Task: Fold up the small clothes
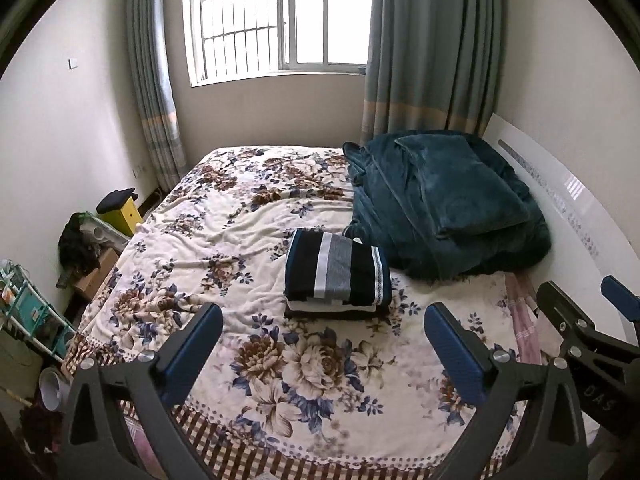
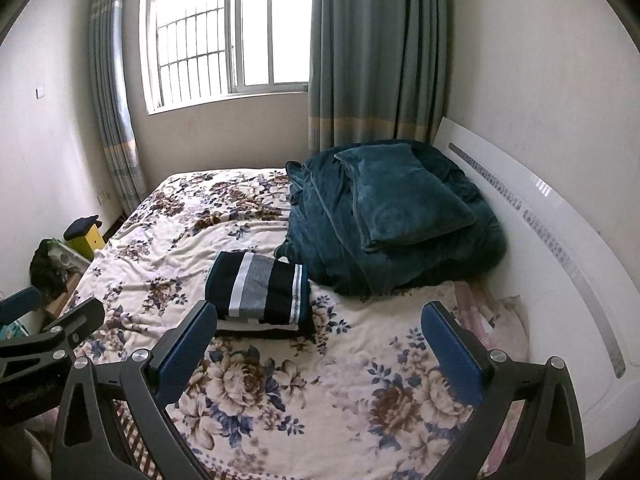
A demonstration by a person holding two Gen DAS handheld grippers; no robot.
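Floral bedspread (image 1: 248, 216) | folded striped stack (image 1: 338, 276) mid-bed beside teal blanket (image 1: 448, 204) | both jaws wide, empty

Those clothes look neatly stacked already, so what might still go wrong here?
The folded stack sits on a rumpled floral blanket, so a nudge might tip it. The teal quilt bulges right beside it and may slump over. Both grippers' fingers are spread wide and could snag fabric.

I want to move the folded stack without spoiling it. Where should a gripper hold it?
Probably grip the stack at its near edge, coming low from the front: there the layers show one above another, so open jaws could close over them all.
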